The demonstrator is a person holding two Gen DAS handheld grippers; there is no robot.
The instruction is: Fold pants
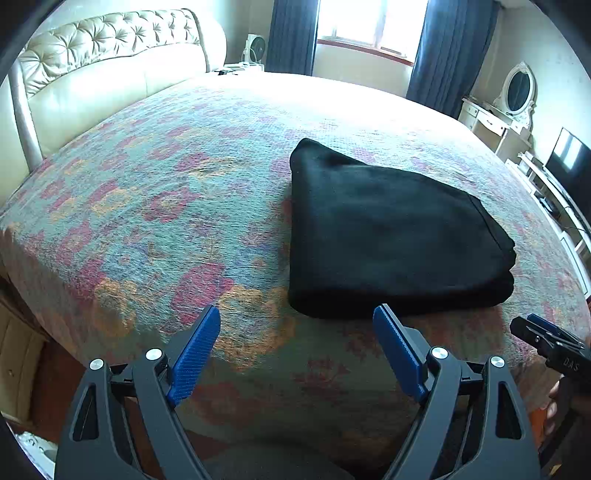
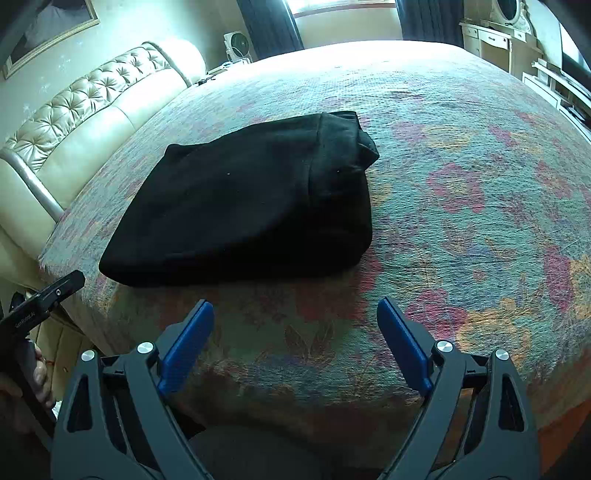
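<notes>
Black pants (image 1: 388, 229) lie folded in a compact stack on the floral bedspread (image 1: 147, 206), near its front edge, as left gripper (image 1: 295, 314) and right gripper (image 2: 295, 306) hover short of them, fingers spread and empty, folding apparently complete, perhaps only tidying left.

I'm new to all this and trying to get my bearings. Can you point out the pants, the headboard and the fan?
pants (image 1: 388, 236): left wrist view, middle of the folded top layer.
headboard (image 1: 110, 33): left wrist view, tufted upper panel.
fan (image 2: 236, 46): right wrist view, its round grille.
</notes>
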